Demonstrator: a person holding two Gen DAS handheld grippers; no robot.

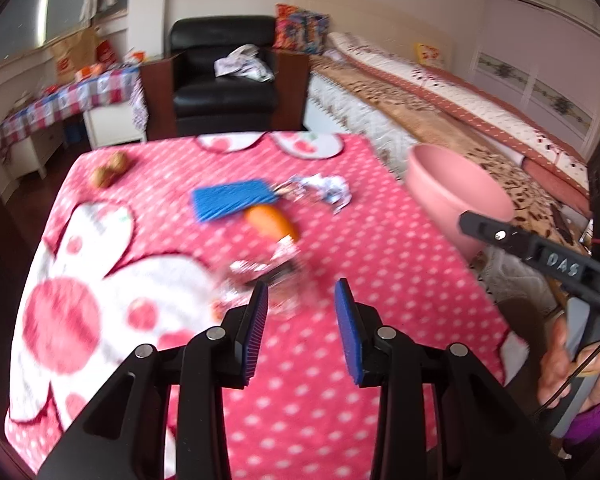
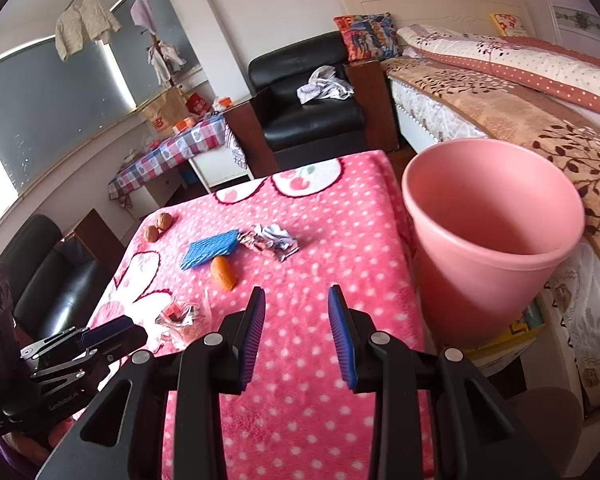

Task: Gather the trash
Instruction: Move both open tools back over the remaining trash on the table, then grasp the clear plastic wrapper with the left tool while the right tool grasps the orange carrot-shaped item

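- Left gripper (image 1: 302,292), bottom centre of the left wrist view: we see jaws apart, blue pads facing, nothing between them, only pink cloth below.
- Right gripper (image 2: 296,298), bottom centre of the right wrist view: jaws also apart, nothing held.
- A hand (image 1: 560,364) with a purple sleeve shows at lower right of the left view, gripping the other tool's handle.
- Table cloth (image 2: 300,420), pink with white dots, fills the lower middle of both views.
- Clear plastic wrapper (image 2: 180,318), crumpled, just beyond the left gripper's tips; blurred in the left view, lower left in the right view.
- Orange piece (image 2: 223,274), mid frame, lying flat just past the wrapper.
- Blue sponge (image 2: 210,253), just behind the orange piece, close beside it.
- Crumpled paper and foil (image 2: 274,240), right of the sponge, touching its end.
- Two walnuts (image 2: 158,227), left far edge of the cloth, side by side.
- Pink bin (image 2: 492,240), right side, beside the table edge, open top.
- Black armchair (image 2: 312,108), upper centre; bed (image 2: 500,92) upper right.
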